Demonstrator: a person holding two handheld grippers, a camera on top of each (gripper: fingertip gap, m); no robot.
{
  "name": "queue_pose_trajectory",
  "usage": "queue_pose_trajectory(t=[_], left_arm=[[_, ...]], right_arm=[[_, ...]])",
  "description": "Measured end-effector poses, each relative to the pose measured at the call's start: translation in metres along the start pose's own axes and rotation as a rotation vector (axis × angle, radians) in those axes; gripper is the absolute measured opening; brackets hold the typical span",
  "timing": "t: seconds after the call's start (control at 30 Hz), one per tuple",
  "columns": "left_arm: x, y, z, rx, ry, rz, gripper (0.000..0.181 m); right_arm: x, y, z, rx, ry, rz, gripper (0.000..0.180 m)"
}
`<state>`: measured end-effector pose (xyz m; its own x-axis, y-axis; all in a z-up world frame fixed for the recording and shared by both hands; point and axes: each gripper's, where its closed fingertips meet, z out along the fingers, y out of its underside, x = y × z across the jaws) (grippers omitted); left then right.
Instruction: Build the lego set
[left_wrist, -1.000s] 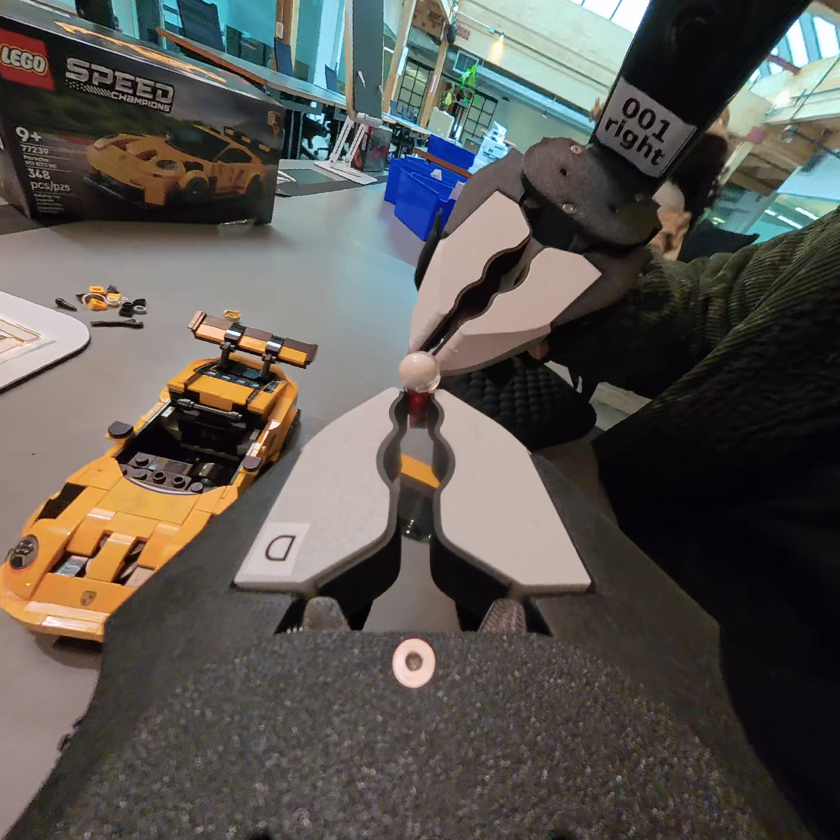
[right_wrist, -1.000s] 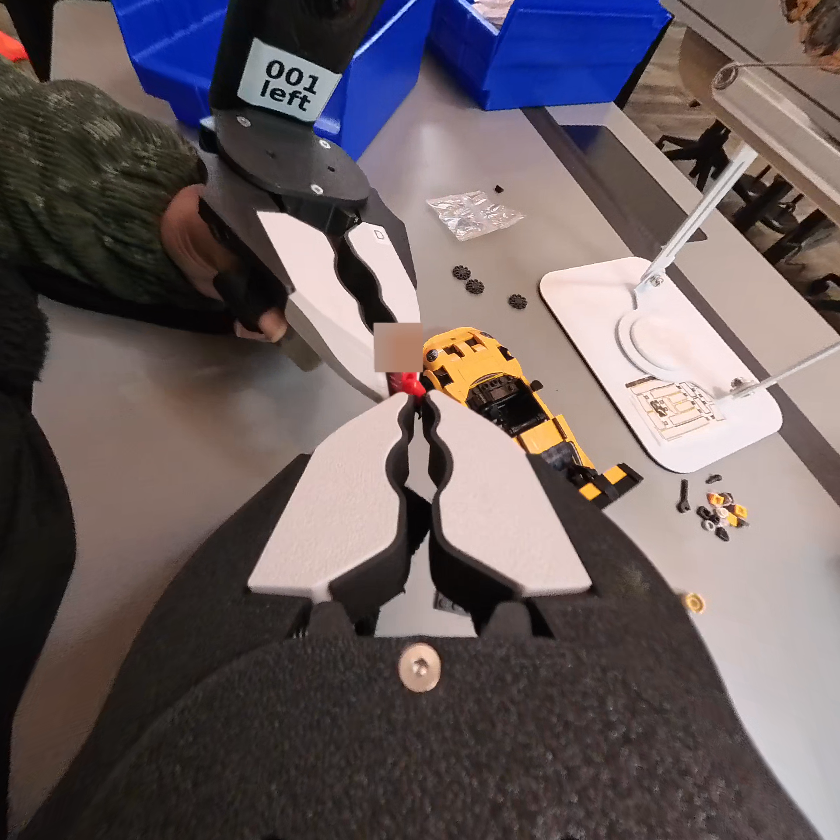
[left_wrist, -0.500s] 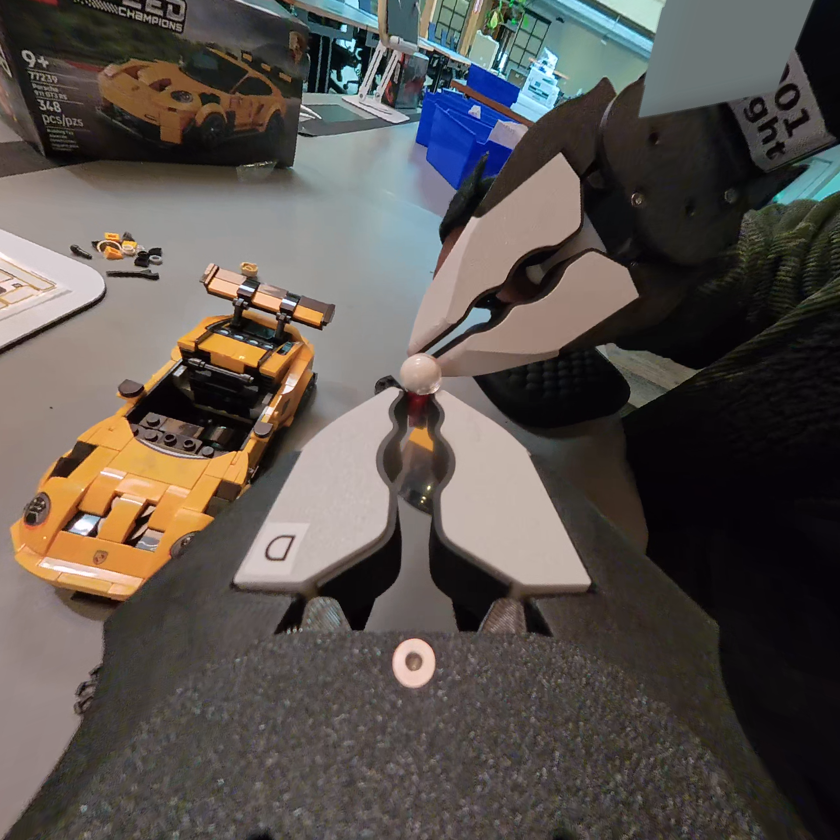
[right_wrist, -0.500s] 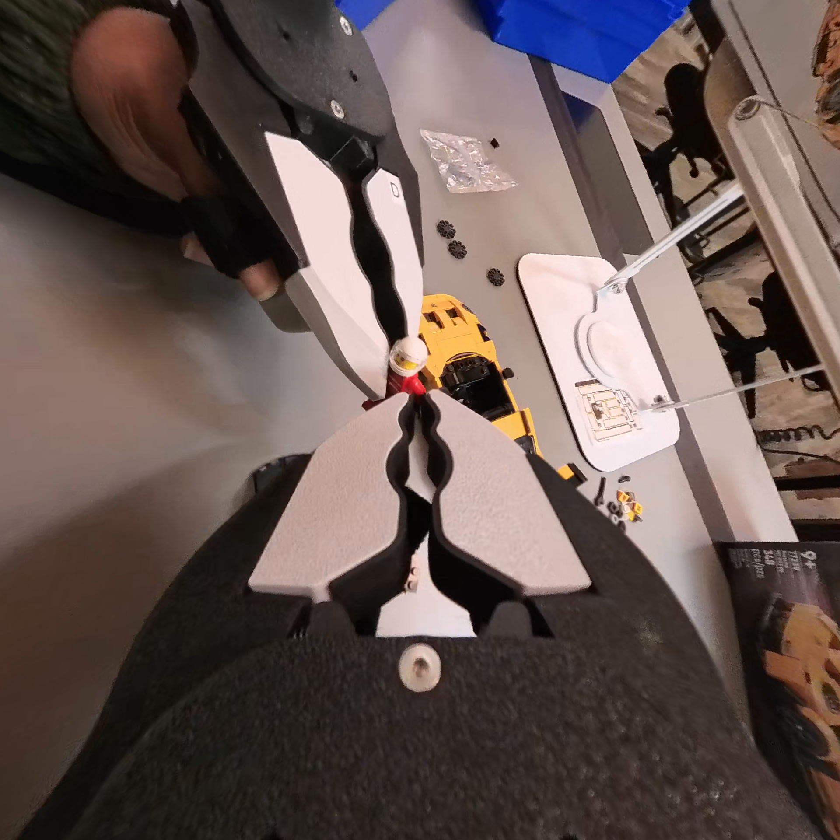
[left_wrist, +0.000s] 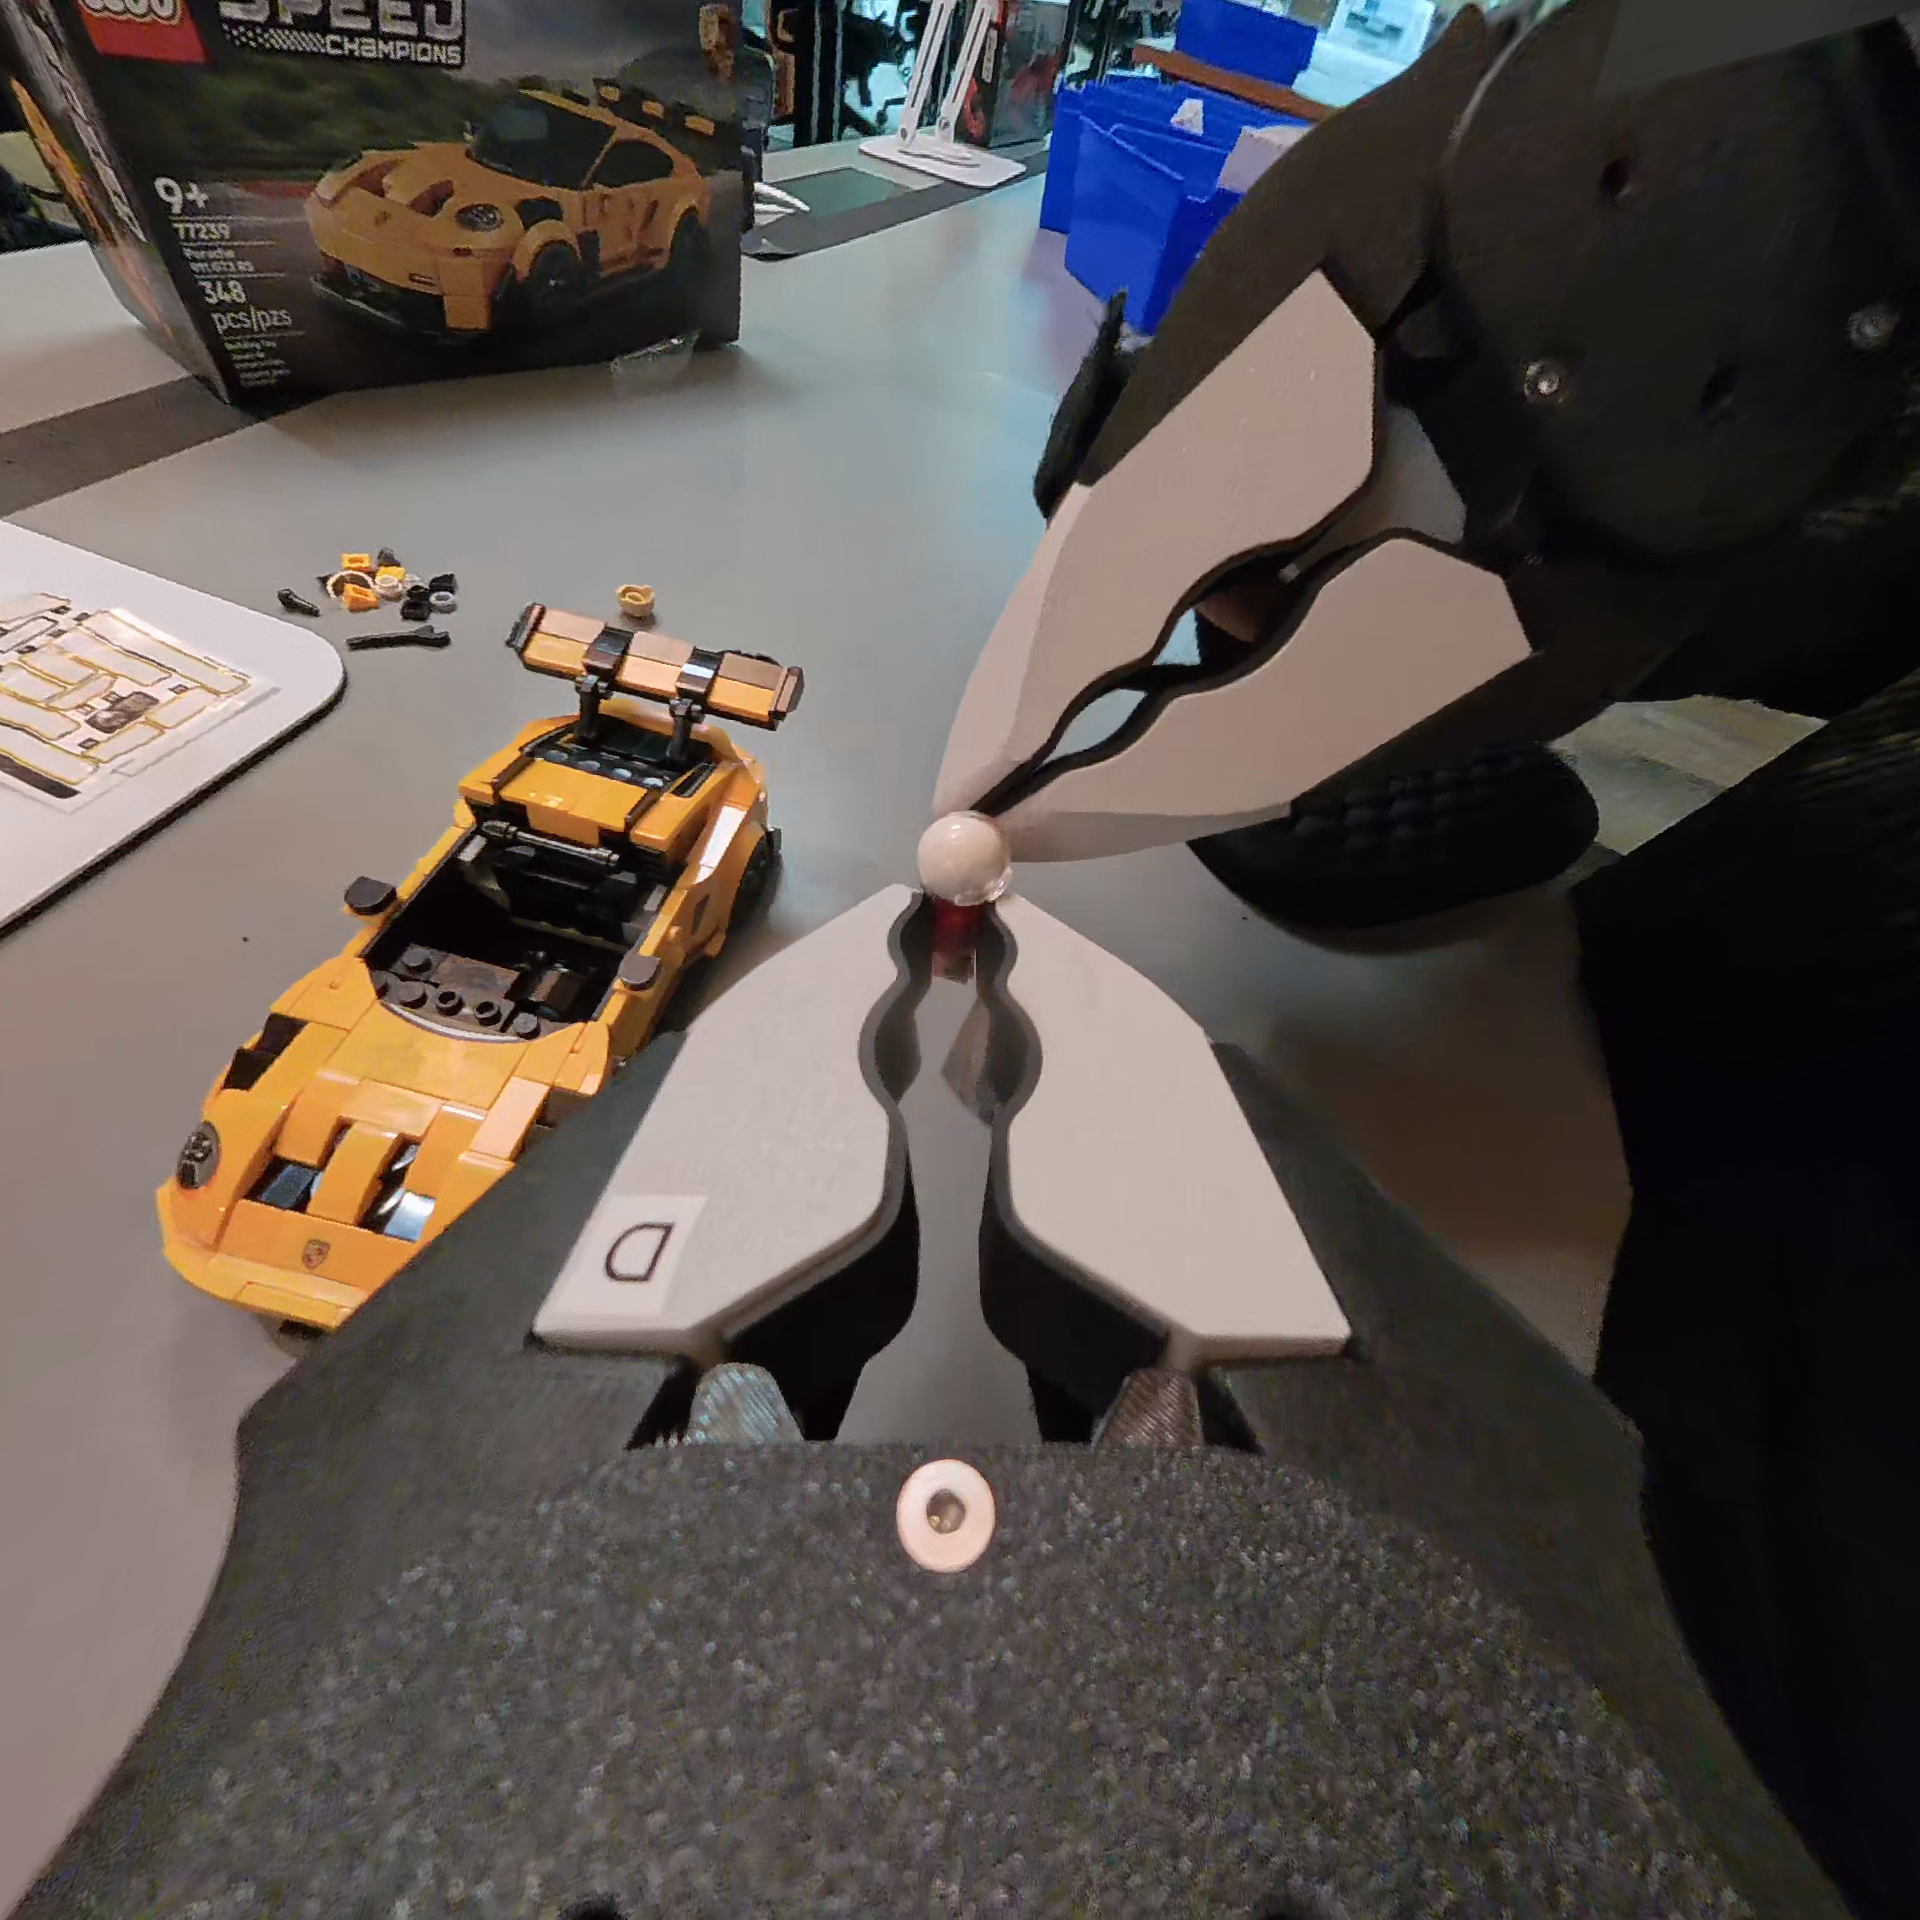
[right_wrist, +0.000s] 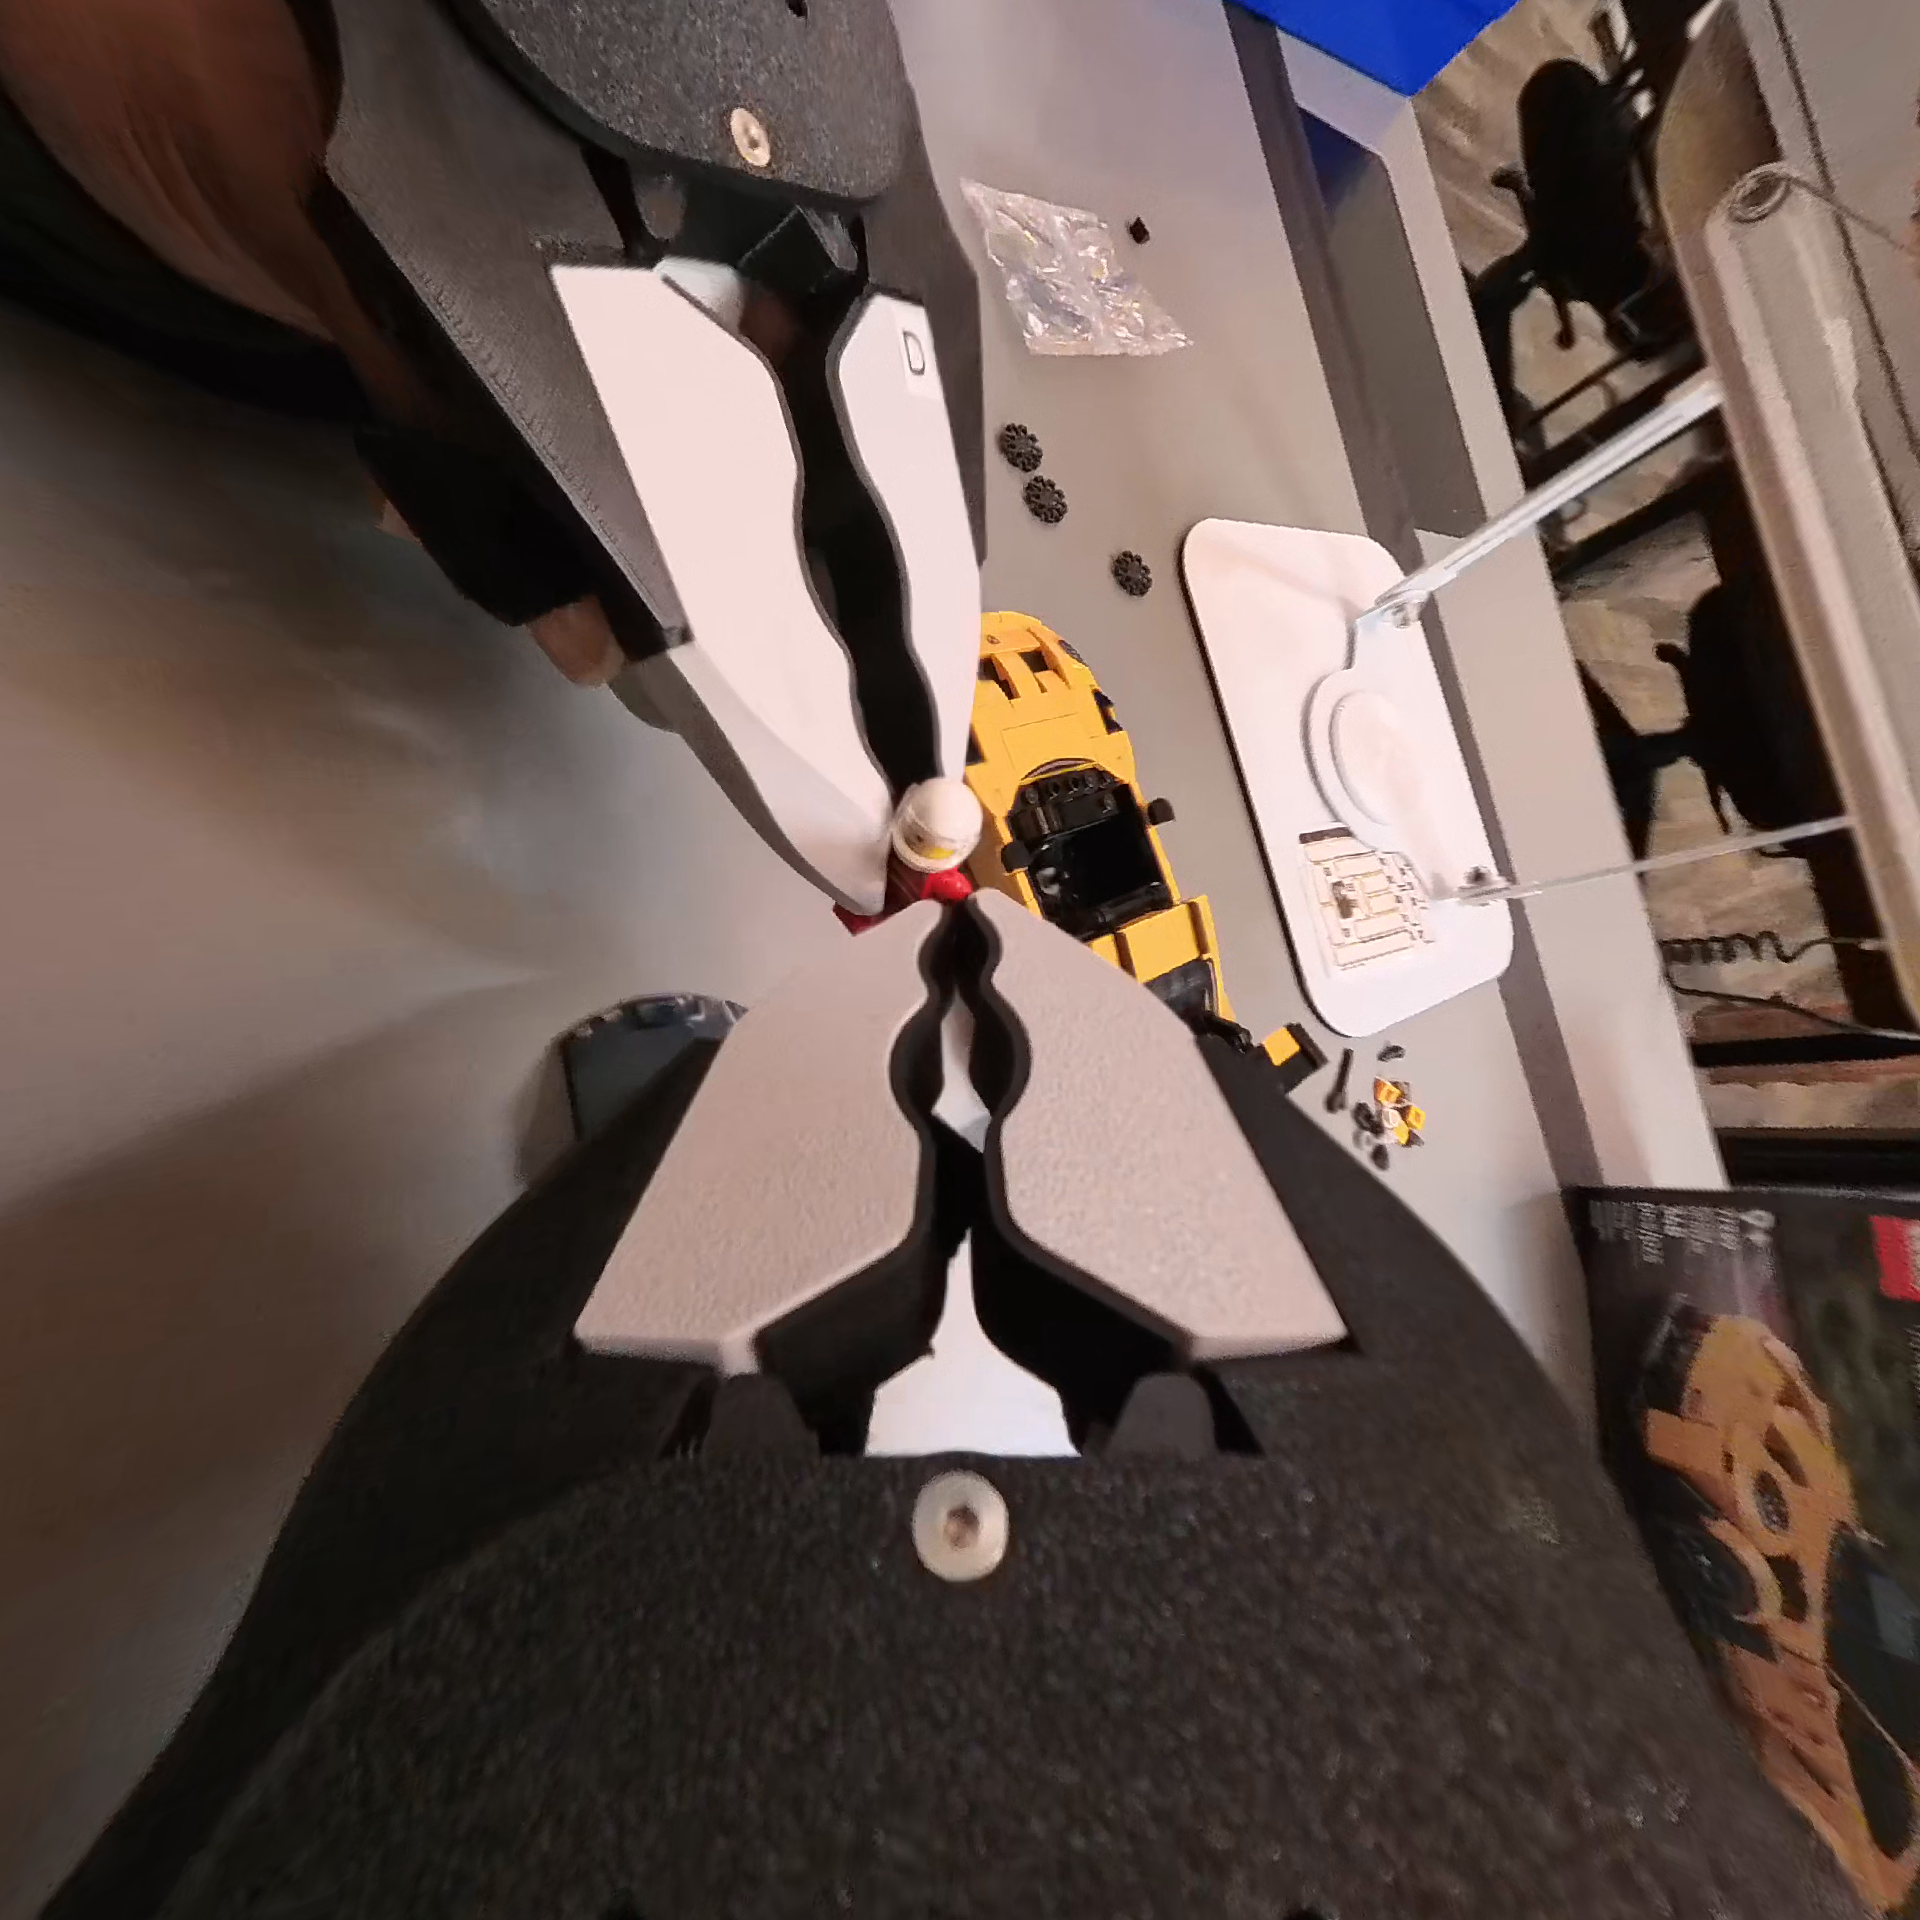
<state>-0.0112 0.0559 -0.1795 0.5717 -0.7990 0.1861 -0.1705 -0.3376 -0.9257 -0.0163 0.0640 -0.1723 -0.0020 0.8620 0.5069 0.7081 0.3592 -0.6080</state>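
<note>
Basically left gripper (left_wrist: 951, 914) pinches the red-bodied minifigure (left_wrist: 954, 920), right gripper (left_wrist: 961, 821) nearly closed on its white helmet (left_wrist: 963, 856) from 1 o'clock; open-cockpit yellow car (left_wrist: 488, 997) sits at 9 o'clock on the table (left_wrist: 883, 499), nearer the left.

Right hand-held gripper (right_wrist: 958, 914): fingers closed to a thin slit, tips against the red torso of a minifigure (right_wrist: 935, 847). Left hand-held gripper (right_wrist: 914, 821) reaches in from top left, tips pinched on the same figure below its white helmet. Beyond, on the grey worktop (right_wrist: 1226, 312): yellow car (right_wrist: 1081, 831), roofless; white mat (right_wrist: 1278, 623); three black gears (right_wrist: 1044, 499); clear bag (right_wrist: 1070, 275).
</note>
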Motion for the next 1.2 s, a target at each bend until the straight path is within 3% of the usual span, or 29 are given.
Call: queue_pose_trajectory(t=[0.47, 0.63, 0.97, 1.2], left_arm=[[-0.005, -0.007, -0.004, 0.03, -0.043, 0.026, 0.008], [-0.002, -0.011, -0.006, 0.056, -0.015, 0.038, 0.008], [-0.003, 0.018, 0.006, -0.11, 0.025, -0.021, 0.008], [-0.014, 0.027, -0.001, -0.19, 0.023, -0.02, 0.008]], right_arm=[[0.009, -0.009, -0.003, -0.001, 0.169, -0.17, 0.0], [0.008, -0.011, -0.006, 0.062, 0.111, -0.132, 0.0], [-0.003, 0.008, 0.014, 0.133, -0.087, 0.062, 0.0], [-0.009, 0.028, 0.03, 0.089, -0.206, 0.104, 0.0]])
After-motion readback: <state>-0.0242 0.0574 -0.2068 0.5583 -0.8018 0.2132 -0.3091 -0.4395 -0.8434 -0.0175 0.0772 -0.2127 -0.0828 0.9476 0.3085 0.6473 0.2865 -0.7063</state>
